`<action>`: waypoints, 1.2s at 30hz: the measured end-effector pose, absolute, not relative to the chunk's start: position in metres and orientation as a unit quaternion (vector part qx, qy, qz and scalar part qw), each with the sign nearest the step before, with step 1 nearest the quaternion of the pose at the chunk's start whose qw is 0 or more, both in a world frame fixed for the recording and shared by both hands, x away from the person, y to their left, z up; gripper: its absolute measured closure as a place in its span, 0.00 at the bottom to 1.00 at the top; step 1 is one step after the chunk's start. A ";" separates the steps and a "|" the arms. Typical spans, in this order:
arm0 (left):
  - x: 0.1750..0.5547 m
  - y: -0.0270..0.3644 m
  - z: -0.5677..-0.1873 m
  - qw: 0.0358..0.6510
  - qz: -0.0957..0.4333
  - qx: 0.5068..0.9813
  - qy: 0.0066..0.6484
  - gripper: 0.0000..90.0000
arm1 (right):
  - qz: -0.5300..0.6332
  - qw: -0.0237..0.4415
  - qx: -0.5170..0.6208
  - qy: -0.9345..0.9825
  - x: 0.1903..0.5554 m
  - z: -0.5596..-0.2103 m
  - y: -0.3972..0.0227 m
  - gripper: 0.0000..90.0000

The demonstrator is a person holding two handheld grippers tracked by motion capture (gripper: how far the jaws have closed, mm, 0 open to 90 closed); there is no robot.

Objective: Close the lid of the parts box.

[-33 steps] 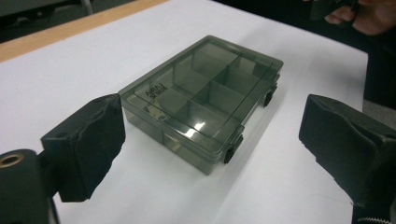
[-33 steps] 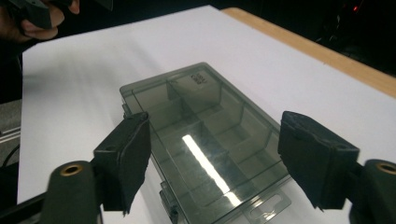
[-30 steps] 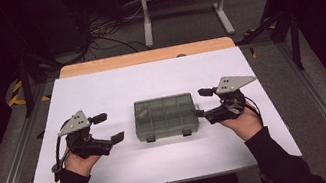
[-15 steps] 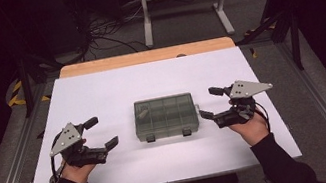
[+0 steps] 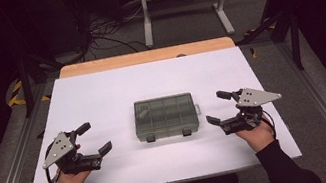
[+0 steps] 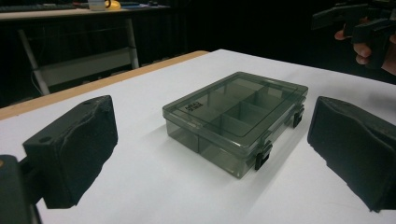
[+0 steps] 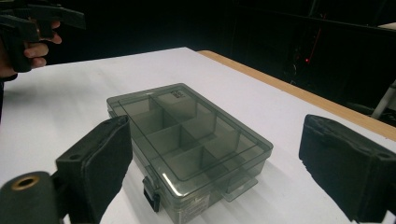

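both hands have drawn outward and back from the smoky compartment box [image 5: 166, 117], which rests shut at the middle of the white tabletop [image 5: 100, 95]. left tool [image 5: 89, 139] hangs wide open and empty to its left. right tool [image 5: 219, 107], its jaws just having opened, stands wide and empty to its right.
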State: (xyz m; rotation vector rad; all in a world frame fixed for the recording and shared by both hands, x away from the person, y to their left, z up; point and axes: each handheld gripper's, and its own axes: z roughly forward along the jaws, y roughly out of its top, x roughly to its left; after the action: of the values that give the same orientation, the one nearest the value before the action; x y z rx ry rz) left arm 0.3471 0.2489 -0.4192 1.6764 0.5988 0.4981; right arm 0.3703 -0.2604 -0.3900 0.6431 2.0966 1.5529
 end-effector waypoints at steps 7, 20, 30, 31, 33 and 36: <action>0.345 0.255 -0.427 0.614 0.212 0.714 0.261 0.02 | 0.564 0.246 0.229 0.755 0.361 -0.403 -0.262 0.09; 0.348 0.254 -0.439 0.609 0.211 0.717 0.265 0.02 | 0.552 0.249 0.233 0.761 0.357 -0.422 -0.265 0.07; 0.351 0.254 -0.442 0.612 0.197 0.716 0.272 0.02 | 0.552 0.251 0.233 0.760 0.359 -0.426 -0.264 0.07; 0.351 0.254 -0.442 0.611 0.197 0.717 0.271 0.02 | 0.553 0.251 0.233 0.759 0.359 -0.426 -0.265 0.07; 0.351 0.254 -0.442 0.612 0.200 0.716 0.270 0.02 | 0.553 0.250 0.234 0.759 0.359 -0.426 -0.265 0.07; 0.351 0.254 -0.442 0.614 0.205 0.714 0.268 0.02 | 0.554 0.250 0.235 0.759 0.359 -0.426 -0.265 0.07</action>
State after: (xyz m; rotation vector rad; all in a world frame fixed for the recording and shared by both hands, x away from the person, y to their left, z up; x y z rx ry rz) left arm 0.3508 0.2544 -0.4422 1.6457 0.6170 0.4728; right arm 0.3592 -0.2646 -0.4261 0.6388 2.0660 1.5088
